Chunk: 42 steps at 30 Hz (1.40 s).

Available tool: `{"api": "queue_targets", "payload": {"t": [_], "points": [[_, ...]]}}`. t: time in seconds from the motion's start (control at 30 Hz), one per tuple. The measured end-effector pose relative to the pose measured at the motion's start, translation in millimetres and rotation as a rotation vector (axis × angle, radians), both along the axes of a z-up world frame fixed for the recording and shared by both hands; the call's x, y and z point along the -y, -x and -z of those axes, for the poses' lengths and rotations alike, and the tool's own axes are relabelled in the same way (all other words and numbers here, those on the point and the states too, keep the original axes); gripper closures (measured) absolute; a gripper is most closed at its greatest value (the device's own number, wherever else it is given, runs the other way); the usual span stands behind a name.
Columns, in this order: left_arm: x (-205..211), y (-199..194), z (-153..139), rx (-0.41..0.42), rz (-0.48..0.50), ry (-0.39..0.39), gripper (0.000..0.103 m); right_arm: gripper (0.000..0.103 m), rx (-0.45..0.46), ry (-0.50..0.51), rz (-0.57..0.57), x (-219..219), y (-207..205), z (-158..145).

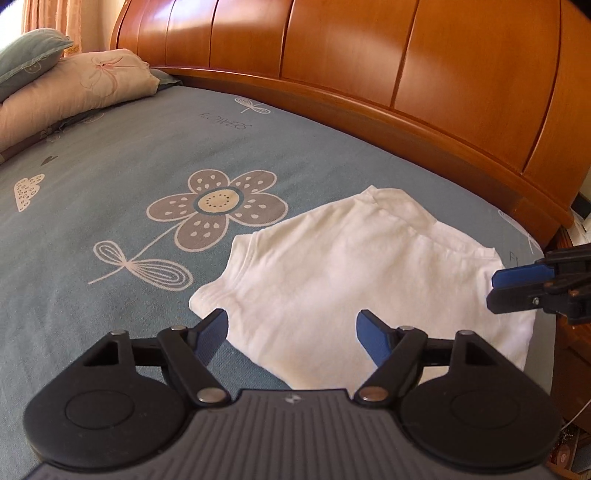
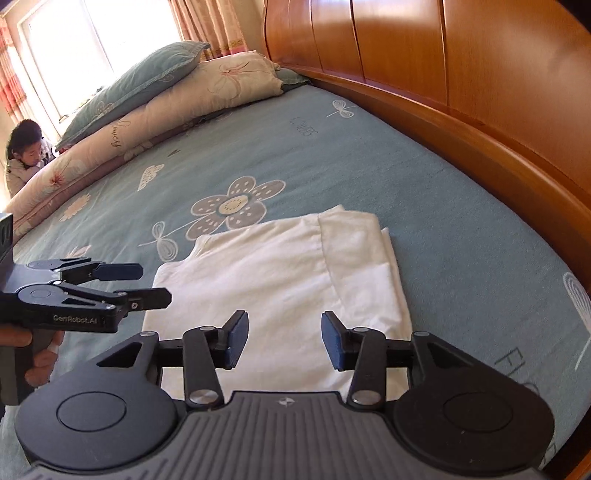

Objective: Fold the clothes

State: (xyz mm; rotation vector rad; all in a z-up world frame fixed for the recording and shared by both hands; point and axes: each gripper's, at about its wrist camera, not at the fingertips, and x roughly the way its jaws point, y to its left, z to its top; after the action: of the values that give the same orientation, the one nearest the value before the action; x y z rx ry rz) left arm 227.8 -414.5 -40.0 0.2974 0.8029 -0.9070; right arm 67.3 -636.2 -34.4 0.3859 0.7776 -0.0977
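Nearby, pillows (image 2: 155,85) and headboard (image 2: 461,74) are being kept clear; the folded white shirt (image 1: 354,273) is being flanked on the bed (image 1: 110,206) by both grippers, left gripper (image 1: 291,332) and right gripper (image 2: 282,339), fingers apart.

A wide bed covered with a blue-grey sheet (image 2: 280,162) printed with flowers runs along a glossy curved wooden headboard (image 1: 369,55), with pillows (image 2: 147,77) and a folded pink quilt (image 2: 122,136) piled at the far end beside a bright window (image 2: 74,48) hung with pink curtains (image 2: 207,26).

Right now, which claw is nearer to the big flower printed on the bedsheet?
Left. The left claw sits at the white shirt's flower-side edge; the right claw is over the shirt's far side from the flower.
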Motion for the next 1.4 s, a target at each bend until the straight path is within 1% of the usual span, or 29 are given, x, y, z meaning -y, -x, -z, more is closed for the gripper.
{"api": "queue_targets", "payload": {"t": [0.1,0.17,0.2,0.23,0.3,0.33,0.47,0.53,0.57,0.63,0.67,0.7,0.73,0.8,0.83,0.9,0.97,1.0,1.03,1.17,1.2,1.23,1.27,1.33,1.4], "points": [[-3,13,2,-0.014,0.007,-0.01,0.026,0.054,-0.042,-0.017,-0.033,-15,16,13],[-5,20,1,-0.019,0.008,-0.026,0.026,0.054,-0.093,-0.035,-0.018,-21,22,26],[-7,23,1,-0.014,0.011,-0.032,0.026,0.054,-0.104,-0.039,-0.014,-23,26,30],[-9,26,0,-0.009,0.014,-0.038,0.026,0.054,-0.099,-0.037,-0.013,-25,31,31],[-12,29,-2,-0.002,0.013,-0.047,0.026,0.054,-0.12,-0.035,-0.016,-29,38,28],[-13,31,-3,0.0,0.009,-0.051,0.026,0.054,-0.118,-0.022,-0.019,-31,39,25],[-15,36,-7,0.001,0.004,-0.046,0.026,0.053,-0.058,0.064,-0.039,-42,35,9],[-15,39,-9,0.01,0.01,-0.049,0.024,0.051,-0.036,0.088,-0.057,-50,27,9],[-16,41,-10,0.018,0.014,-0.055,0.023,0.049,-0.045,0.109,-0.066,-55,22,12],[-21,45,-10,0.039,0.025,-0.071,0.022,0.048,-0.102,0.15,-0.093,-67,17,21],[-23,45,-9,0.051,0.028,-0.08,0.022,0.044,-0.125,0.168,-0.109,-73,18,26],[-26,46,-9,0.064,0.034,-0.087,0.022,0.036,-0.139,0.185,-0.125,-78,22,29],[-29,46,-8,0.075,0.04,-0.094,0.022,0.032,-0.151,0.193,-0.133,-82,24,29],[-32,46,-8,0.091,0.047,-0.109,0.022,0.031,-0.171,0.195,-0.133,-85,28,23],[-33,47,-9,0.098,0.047,-0.11,0.022,0.031,-0.163,0.194,-0.132,-87,27,17],[-36,47,-10,0.112,0.047,-0.106,0.021,0.031,-0.115,0.2,-0.128,-90,20,1],[-39,49,-12,0.132,0.044,-0.1,0.017,0.031,-0.081,0.23,-0.119,-93,6,-8],[-41,49,-12,0.146,0.042,-0.099,0.016,0.03,-0.068,0.244,-0.112,-95,-2,-12],[-43,50,-12,0.161,0.039,-0.097,0.015,0.029,-0.074,0.245,-0.101,-95,-9,-10],[-51,50,-12,0.21,0.023,-0.107,0.014,0.029,-0.165,0.203,-0.042,-92,-34,14],[-53,49,-11,0.212,0.016,-0.108,0.013,0.025,-0.177,0.191,-0.035,-93,-35,17],[-55,47,-11,0.208,0.01,-0.108,0.013,0.022,-0.181,0.176,-0.035,-94,-33,19],[-56,46,-11,0.203,0.004,-0.107,0.013,0.015,-0.185,0.162,-0.035,-95,-30,20],[-59,46,-14,0.183,-0.006,-0.095,0.013,0.014,-0.188,0.144,-0.032,-98,-25,20],[-62,51,-20,0.184,-0.005,-0.07,0.013,0.014,-0.178,0.158,-0.021,-101,-22,12]]}}
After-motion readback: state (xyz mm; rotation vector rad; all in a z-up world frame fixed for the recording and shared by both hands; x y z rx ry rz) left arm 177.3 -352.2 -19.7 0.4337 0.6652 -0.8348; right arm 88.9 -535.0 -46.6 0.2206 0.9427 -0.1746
